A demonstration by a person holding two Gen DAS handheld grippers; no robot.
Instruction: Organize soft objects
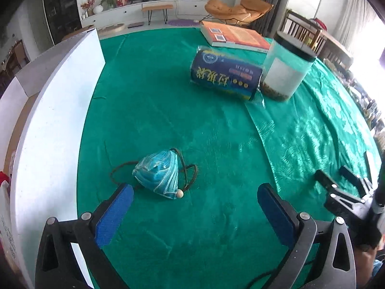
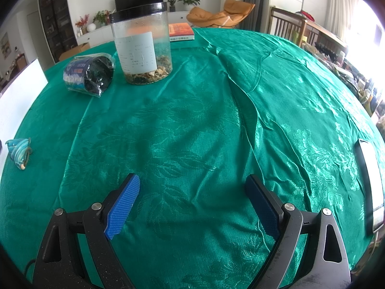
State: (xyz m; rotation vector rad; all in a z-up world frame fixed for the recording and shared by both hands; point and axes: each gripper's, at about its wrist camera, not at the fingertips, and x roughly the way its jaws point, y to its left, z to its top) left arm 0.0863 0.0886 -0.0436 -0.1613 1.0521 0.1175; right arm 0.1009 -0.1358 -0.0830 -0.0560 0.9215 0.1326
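Left gripper (image 1: 195,195): jaws spread wide over the green tablecloth (image 1: 216,216), holding nothing; its blue pads (image 1: 113,216) stand apart.
Right gripper (image 2: 192,202): jaws also spread, nothing between them, above bare cloth; in the left wrist view it shows at the right edge (image 1: 336,175).
Blue pouch (image 1: 157,175): a small soft teal-and-white fabric pouch with a dark cord and a pale bead, lying on the cloth just ahead of the left gripper's left pad; in the right wrist view it sits at the far left (image 2: 18,149), well apart from the right gripper.
White board (image 1: 60,120): stands along the left side of the table, near the pouch.
Phone (image 2: 369,185): a flat dark-edged device lying at the right of the cloth.
Wrapped roll (image 1: 223,77): a blue roll in clear plastic, lying on its side farther back, just beside the jar.
Clear jar (image 2: 144,45): upright, black lid, white label, dried bits at the bottom.
Book (image 1: 235,36): orange cover, lying flat behind the roll and jar.
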